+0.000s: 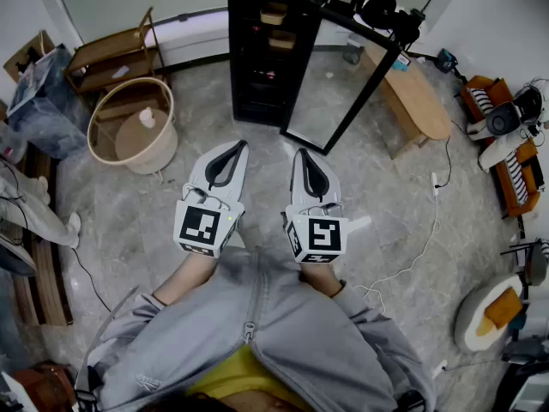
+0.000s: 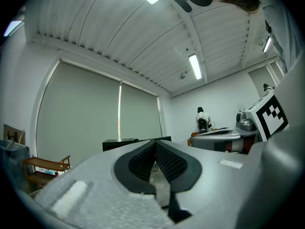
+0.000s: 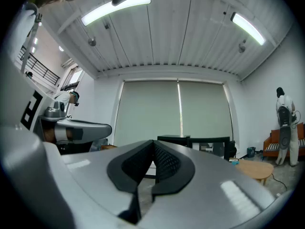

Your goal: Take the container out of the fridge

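A black fridge (image 1: 262,50) stands at the far side of the room with its glass door (image 1: 343,84) swung open to the right. Tan containers (image 1: 274,14) sit on its upper shelves. Both grippers are held side by side above the floor, well short of the fridge and pointing toward it. My left gripper (image 1: 236,147) is shut with nothing in it, its dark pads (image 2: 164,159) meeting at the tip. My right gripper (image 1: 303,153) is also shut and empty. The fridge (image 3: 176,140) shows small beyond the right jaws.
A round wicker basket (image 1: 133,127) and a wooden rack (image 1: 107,58) stand left of the fridge. A low wooden bench (image 1: 416,97) sits to its right, an orange sofa (image 1: 506,144) beyond. A white cable (image 1: 420,247) runs over the floor. A person (image 3: 284,123) stands far right.
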Demonstrator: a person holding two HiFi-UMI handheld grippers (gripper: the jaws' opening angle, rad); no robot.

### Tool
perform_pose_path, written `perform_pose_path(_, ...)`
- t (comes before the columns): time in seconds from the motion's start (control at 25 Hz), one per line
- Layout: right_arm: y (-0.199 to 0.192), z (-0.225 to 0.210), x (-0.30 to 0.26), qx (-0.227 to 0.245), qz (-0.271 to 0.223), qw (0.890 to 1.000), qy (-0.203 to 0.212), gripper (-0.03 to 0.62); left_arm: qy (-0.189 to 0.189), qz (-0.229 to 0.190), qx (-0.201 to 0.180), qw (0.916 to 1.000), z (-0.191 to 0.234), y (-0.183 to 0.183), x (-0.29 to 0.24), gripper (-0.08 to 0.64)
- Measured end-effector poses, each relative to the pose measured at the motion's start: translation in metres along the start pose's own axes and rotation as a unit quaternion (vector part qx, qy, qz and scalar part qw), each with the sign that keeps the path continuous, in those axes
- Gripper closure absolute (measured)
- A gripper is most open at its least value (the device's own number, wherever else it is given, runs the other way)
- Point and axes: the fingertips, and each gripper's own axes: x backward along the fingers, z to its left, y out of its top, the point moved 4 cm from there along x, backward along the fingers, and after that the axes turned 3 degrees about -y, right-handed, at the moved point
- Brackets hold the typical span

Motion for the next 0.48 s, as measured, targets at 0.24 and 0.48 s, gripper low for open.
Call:
perform_pose_path(0.24, -0.011, -0.009, -0.023, -0.007, -0.005, 1.0, -0.001, 0.592, 0.001, -0.003, -0.001, 1.0, 0.014, -0.013, -0.02, 0.555)
perform_pose_path(0.48, -0.023, -0.02, -0.079, -0.007, 0.008, 1.0, 0.001, 0.592, 0.001, 0.002, 0.018, 0.9998, 0.055, -0.032, -0.063, 0.555)
